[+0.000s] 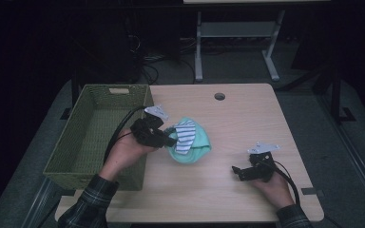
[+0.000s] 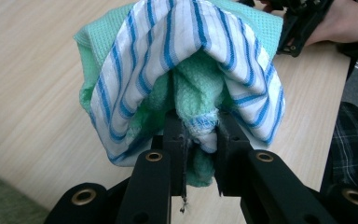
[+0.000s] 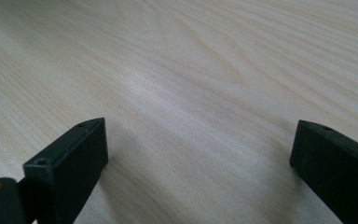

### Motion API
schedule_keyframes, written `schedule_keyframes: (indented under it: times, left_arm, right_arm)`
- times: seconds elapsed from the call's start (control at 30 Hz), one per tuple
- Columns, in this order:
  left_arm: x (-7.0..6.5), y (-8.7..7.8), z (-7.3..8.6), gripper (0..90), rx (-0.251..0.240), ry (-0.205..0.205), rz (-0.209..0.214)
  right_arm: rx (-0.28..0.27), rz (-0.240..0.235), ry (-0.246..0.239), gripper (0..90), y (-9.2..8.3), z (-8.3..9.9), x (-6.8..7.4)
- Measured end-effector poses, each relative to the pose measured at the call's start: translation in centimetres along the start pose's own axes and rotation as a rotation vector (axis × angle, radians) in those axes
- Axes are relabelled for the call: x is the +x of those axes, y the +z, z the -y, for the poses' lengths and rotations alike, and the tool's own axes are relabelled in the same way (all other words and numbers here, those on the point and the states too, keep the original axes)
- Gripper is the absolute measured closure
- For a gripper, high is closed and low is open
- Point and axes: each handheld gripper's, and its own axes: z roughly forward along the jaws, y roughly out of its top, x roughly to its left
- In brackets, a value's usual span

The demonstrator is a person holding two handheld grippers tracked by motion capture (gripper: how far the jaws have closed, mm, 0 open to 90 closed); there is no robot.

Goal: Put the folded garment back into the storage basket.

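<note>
Cloth is the story right now: a soft bundle of mint-green towel (image 1: 194, 145) wrapped with a blue-striped white cloth (image 1: 186, 136), pinched in the left claw (image 2: 199, 140) near the middle of the counter (image 1: 247, 114), just beside the green woven basket (image 1: 83, 142). Light, limp, nothing fragile (it will sag and could shed a layer), so I judge that a bite through both folds, as the jaws have it now, is the safest hold. Over on the near right the right claw (image 3: 198, 154) hangs with jaws wide apart, nothing between them, low over bare pale wood. Smooth surface, dim room, cables on the floor behind.
</note>
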Motion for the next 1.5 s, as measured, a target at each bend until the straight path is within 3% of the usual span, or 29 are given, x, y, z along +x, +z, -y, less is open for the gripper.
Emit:
schedule_keyframes:
  times: [1.0,1.5]
  left_arm:
    - [4.1,-7.5,2.5,76.4,-0.049,-0.110,-0.168]
    - [6.1,-10.9,4.7,76.4,-0.073,-0.185,-0.271]
  right_arm:
    - [0.009,0.018,0.001,0.0,0.1,0.0,0.1]
    - [0.013,0.011,0.014,0.0,0.1,0.0,0.0]
